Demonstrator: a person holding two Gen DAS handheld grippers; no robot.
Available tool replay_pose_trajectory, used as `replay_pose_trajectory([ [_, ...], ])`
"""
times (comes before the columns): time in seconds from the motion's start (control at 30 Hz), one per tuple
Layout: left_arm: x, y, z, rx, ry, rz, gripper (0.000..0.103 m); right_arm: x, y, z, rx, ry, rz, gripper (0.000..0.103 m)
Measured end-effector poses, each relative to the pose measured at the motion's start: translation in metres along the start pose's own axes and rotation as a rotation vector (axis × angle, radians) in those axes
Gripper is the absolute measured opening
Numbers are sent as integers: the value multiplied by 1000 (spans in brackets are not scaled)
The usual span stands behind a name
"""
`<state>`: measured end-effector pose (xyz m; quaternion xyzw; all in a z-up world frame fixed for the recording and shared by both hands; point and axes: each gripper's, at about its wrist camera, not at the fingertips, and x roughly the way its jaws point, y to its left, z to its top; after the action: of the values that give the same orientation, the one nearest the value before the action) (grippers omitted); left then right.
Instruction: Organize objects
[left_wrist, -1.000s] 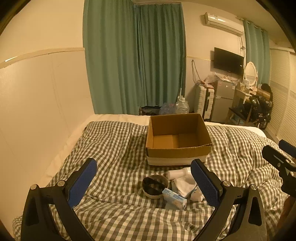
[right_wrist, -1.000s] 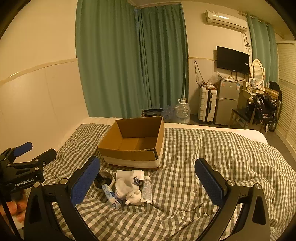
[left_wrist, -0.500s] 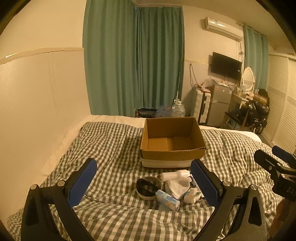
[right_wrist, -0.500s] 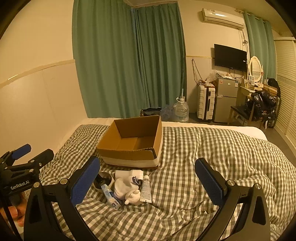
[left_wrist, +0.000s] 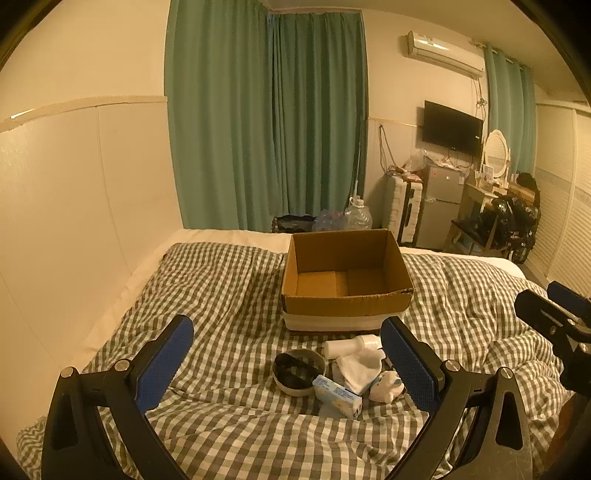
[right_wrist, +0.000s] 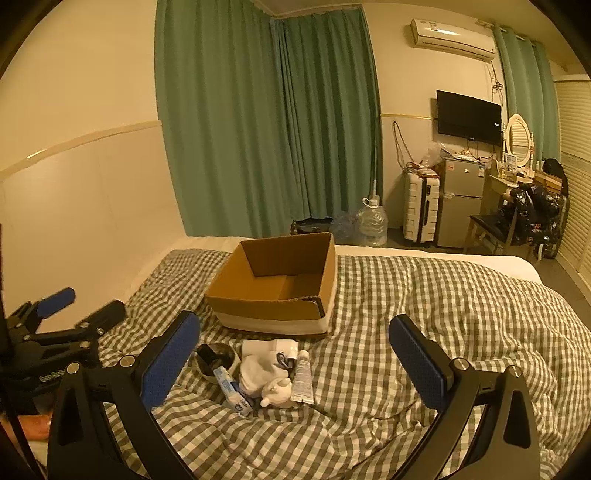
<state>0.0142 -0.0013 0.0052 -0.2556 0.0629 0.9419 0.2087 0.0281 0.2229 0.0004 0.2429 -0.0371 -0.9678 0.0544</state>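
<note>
Left wrist view: left gripper (left_wrist: 286, 363) spread, empty, before open brown cardboard box (left_wrist: 347, 282) on checked quilt (left_wrist: 221, 295), dark round bowl (left_wrist: 298, 373) nearest; right wrist view: right gripper (right_wrist: 293, 360) spread, empty, white tube (right_wrist: 303, 376) lengthwise toward box.

place: bedroom | bed (left_wrist: 229, 295), curtains (left_wrist: 266, 122), TV (right_wrist: 468, 115) (likely rented)

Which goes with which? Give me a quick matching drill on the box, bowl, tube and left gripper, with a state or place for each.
Things:
1. cardboard box
2. bowl
3. tube
4. left gripper

States or places:
A. lying flat at the right edge of the pile
B. open, holding nothing
C. empty, open-topped, beyond the pile
D. holds something dark, at the left of the pile

Pairs: 1-C, 2-D, 3-A, 4-B
</note>
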Motion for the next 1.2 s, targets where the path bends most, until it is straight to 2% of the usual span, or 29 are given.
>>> replay_pose_trajectory([
  [0.4,0,1,1,5,1,-33,103,-2,-3,0,-11,-16,-19,103],
  [0.43,0,0,1,60,1,-126,103,-1,-3,0,-12,-16,-20,103],
  [1.2,2,0,-1,70,-6,-152,103,-1,-1,-1,-32,-32,-21,103],
])
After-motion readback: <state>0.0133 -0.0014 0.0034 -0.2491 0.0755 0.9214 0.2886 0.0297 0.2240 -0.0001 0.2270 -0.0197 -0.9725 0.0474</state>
